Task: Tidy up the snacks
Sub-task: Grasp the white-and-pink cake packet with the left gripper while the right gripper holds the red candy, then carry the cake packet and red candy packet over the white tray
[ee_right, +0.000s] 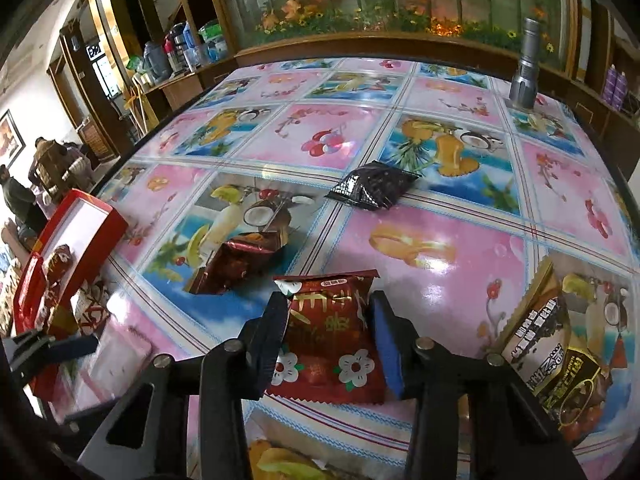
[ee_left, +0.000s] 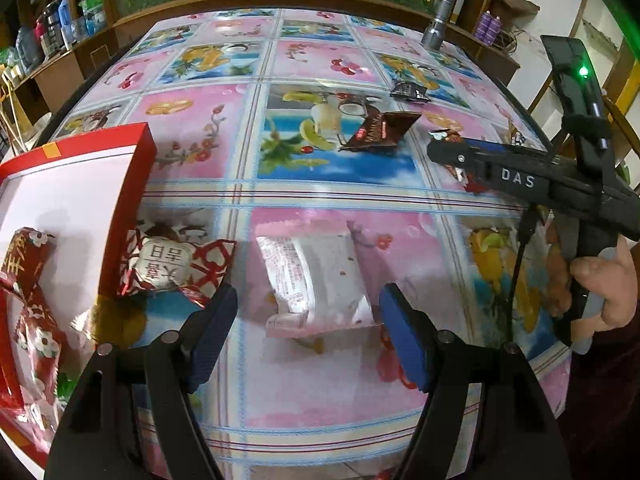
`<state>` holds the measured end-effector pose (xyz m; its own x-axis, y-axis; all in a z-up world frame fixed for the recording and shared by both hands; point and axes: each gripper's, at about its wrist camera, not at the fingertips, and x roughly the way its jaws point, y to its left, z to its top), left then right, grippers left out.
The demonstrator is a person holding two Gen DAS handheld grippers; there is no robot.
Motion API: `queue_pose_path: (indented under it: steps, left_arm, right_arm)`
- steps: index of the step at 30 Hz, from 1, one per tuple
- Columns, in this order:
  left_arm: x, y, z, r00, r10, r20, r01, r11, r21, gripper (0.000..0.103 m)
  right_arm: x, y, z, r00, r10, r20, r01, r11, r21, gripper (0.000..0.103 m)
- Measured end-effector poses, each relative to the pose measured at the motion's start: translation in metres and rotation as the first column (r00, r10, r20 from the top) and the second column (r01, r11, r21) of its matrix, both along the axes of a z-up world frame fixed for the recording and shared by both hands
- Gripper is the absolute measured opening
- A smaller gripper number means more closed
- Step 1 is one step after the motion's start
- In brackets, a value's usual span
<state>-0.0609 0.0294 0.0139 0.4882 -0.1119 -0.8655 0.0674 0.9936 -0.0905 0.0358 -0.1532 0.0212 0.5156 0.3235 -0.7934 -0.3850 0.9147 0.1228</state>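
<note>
My right tool (ee_right: 328,332) is clenched on the red flowered packet (ee_right: 326,344), one finger on each long side, the packet's near end lying low over the counter (ee_right: 440,216). My left tool (ee_left: 308,340) is spread wide and grasps nothing; the white packet (ee_left: 316,280) lies on the counter between its fingers but apart from both. The red box (ee_left: 72,200) is my landmark: it stands to the left of both packets, with red packets already inside, and one red-and-white packet (ee_left: 168,264) leans against its outer wall. To do this well, I judge I should lift the red packet straight up before carrying it toward the box, keeping the squeeze light so the filling does not crush. With the left tool I want the fingers centred on the white packet's body, not its flimsy sealed edge, then close gently. The brown packet (ee_right: 236,260) and the black packet (ee_right: 372,186) lie farther from the box and can wait.
</note>
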Motion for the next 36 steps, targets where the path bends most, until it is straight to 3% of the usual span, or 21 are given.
queue_pose_path:
  steps: [5, 7, 12, 19, 28, 36]
  left_arm:
    - [0.002, -0.009, -0.004, 0.999, -0.025, 0.023, 0.023, 0.996, 0.083, 0.073]
    - [0.002, -0.009, -0.004, 0.999, -0.028, 0.031, 0.026, 0.996, 0.083, 0.073]
    - [0.006, -0.010, -0.002, 0.997, -0.049, 0.053, 0.044, 0.995, 0.086, 0.054]
    - [0.002, -0.008, -0.002, 0.994, -0.063, 0.091, 0.056, 0.995, 0.080, 0.045]
    - [-0.013, -0.009, 0.003, 0.990, -0.078, 0.119, 0.071, 0.995, 0.065, 0.043]
    - [-0.034, -0.006, 0.018, 0.982, -0.107, 0.155, 0.108, 0.994, 0.002, 0.043]
  right_arm:
    - [-0.002, 0.000, 0.000, 1.000, -0.002, -0.012, 0.002, 1.000, -0.005, 0.044]
    - [-0.002, 0.000, 0.000, 1.000, -0.003, -0.012, 0.003, 1.000, -0.005, 0.044]
    - [-0.005, 0.002, 0.000, 1.000, 0.001, -0.002, -0.001, 1.000, -0.025, 0.044]
    - [-0.010, 0.006, 0.000, 1.000, 0.004, 0.011, -0.004, 0.999, -0.048, 0.043]
    - [-0.003, -0.013, 0.001, 0.999, -0.019, -0.036, 0.022, 0.996, 0.090, 0.040]
    - [-0.004, -0.019, 0.003, 0.999, -0.028, -0.032, 0.034, 0.984, 0.176, 0.035]
